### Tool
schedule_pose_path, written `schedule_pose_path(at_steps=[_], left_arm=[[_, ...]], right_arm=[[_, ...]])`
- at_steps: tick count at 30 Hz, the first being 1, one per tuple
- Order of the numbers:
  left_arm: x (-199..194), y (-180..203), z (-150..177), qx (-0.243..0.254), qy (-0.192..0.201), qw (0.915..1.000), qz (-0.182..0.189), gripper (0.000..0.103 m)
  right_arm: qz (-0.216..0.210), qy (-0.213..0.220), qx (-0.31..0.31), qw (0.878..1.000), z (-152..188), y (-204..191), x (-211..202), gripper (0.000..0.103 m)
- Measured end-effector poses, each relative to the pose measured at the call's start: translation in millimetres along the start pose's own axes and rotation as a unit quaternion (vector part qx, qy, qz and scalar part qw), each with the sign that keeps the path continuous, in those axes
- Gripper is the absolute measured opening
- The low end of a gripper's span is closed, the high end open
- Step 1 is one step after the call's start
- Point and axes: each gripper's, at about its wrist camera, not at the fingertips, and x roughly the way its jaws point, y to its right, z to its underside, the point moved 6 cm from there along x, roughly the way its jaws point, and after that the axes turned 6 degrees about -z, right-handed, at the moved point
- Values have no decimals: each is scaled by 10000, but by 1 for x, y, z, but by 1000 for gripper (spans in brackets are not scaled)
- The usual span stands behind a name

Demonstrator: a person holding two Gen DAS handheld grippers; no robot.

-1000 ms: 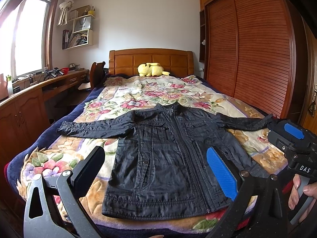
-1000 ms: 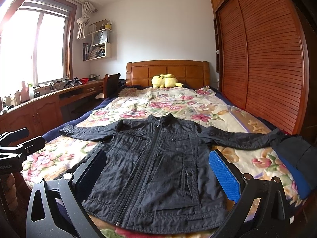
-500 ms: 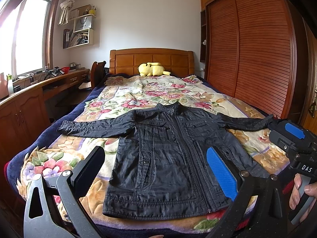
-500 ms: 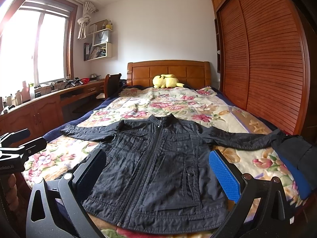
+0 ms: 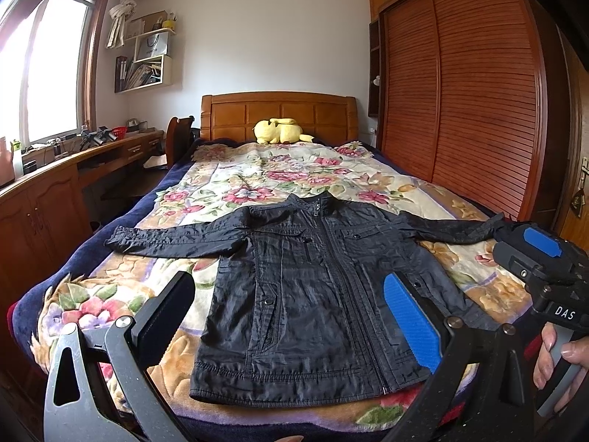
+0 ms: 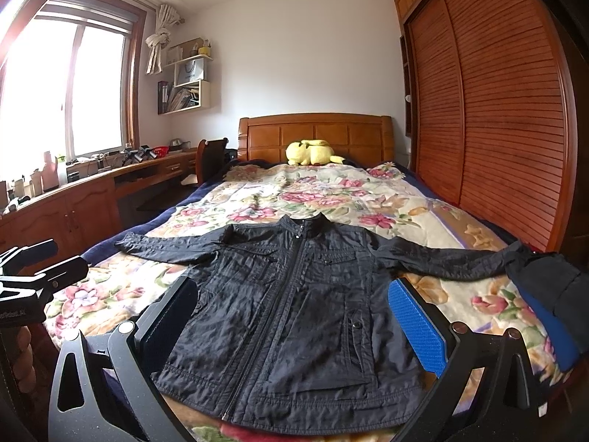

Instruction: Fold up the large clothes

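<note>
**Both grippers wide open over a flat black jacket**

Nearest the lens, the left gripper (image 5: 291, 316) hangs above the foot of the bed, jaws spread wide, nothing between its black pad and its blue ribbed pad. Same story on the other side: the right gripper (image 6: 294, 320) is splayed fully open and holds nothing. In the left wrist view it shows at the right edge, a bare hand (image 5: 563, 361) wrapped around its grey trigger.

Under both tools lies the black zip-front jacket with snap pockets (image 5: 313, 294), front side up, zipped, hem toward the cameras and collar pointing at the headboard. Both sleeves stretch straight out sideways, one reaching the dark blue edge on the window side, the other running toward the wardrobe side. Neither gripper touches it.

The jacket rests on the floral quilted bedspread (image 6: 324, 199) with pink blooms on cream. Farther back, a yellow plush toy (image 6: 313, 153) sits against the wooden panelled headboard (image 5: 279, 112). Right of the bed stands the slatted wooden wardrobe (image 6: 493, 118); left, a long wooden desk (image 5: 73, 162) under the window.
</note>
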Motion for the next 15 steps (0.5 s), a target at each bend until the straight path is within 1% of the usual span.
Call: schedule_pose_path(at_steps=[9,15], left_arm=[[-3,2,-1,-6,-15,10000,-16,103],[3,0,0,-26,-66,10000,-53,103]], right_arm=[[-11,-11,1,10000,1,0,3,103],[-12,-39,2,10000,2,-1,4,103]])
